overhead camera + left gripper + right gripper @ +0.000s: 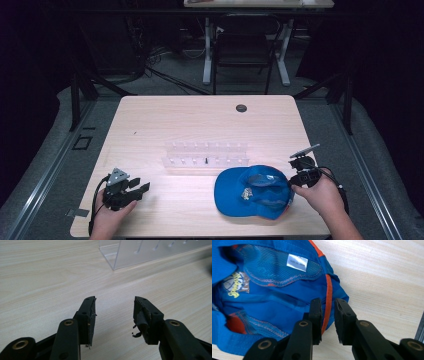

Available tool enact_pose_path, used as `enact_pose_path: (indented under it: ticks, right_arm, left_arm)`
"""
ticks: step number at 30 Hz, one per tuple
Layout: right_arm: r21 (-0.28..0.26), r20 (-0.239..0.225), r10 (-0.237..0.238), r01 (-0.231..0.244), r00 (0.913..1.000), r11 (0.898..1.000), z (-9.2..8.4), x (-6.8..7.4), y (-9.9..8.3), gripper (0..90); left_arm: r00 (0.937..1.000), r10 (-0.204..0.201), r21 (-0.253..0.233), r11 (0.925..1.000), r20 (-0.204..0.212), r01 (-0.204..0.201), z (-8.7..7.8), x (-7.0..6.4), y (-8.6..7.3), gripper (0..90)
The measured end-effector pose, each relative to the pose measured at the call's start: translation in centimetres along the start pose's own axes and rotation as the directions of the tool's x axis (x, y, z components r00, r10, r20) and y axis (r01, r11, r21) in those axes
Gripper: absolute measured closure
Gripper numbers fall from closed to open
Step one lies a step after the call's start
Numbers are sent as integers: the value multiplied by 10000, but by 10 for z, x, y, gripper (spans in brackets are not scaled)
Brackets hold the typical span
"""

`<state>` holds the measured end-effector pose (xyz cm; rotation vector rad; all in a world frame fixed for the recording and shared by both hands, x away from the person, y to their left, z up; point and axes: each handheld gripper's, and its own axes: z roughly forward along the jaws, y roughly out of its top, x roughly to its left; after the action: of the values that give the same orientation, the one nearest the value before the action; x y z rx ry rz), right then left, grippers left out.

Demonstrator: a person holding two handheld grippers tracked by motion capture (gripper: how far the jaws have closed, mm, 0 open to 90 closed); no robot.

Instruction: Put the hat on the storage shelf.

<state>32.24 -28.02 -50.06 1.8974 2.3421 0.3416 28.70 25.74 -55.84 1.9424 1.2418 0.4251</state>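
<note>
A blue cap [252, 192] lies upside down on the wooden table [200, 120], near the front edge and toward the right front corner. Just behind it, about the middle of the table, stands a clear plastic rack [206, 156].

The right gripper [303, 172] sits at the right side of the cap, held by the person's right hand [322, 195]. From above you cannot tell what its jaws are doing. The right gripper view looks right down them: the jaws are close together with the cap's rim, along its orange stripe [327, 302], between them. It also shows the inside of the cap, with blue mesh, a small white label [297, 262] and a yellow patch [235, 286].

The left gripper [131, 189] is near the left front corner, well apart from the cap, in the left hand [107, 215]. The left gripper view shows its jaws wide apart over bare wood, holding nothing, with worn black pads [141, 321]. A corner of the clear rack shows at the top.
</note>
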Motion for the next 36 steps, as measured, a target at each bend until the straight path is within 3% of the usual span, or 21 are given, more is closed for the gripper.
enact_pose_path:
  ticks: [10,23,25,28,36]
  right_arm:
    - [581,136,163,-171,9998,9982,11,-2,5,770]
    - [658,-53,583,-578,9983,9962,19,-7,8,839]
    - [877,-19,480,-476,9988,9950,18,-7,10,853]
    - [1000,-258,767,-738,9967,9922,18,-10,11,856]
    - [844,-363,912,-879,9952,9925,17,-15,11,895]
  left_arm:
    - [10000,-32,18,10000,-31,32,2,1,0,527]
    - [10000,-61,147,9999,-58,62,2,2,1,527]
    - [9999,-72,77,9999,-73,72,2,2,1,527]
    - [9999,-65,42,10000,-87,65,2,2,0,527]
    - [9999,-89,5,10000,-94,89,2,2,1,527]
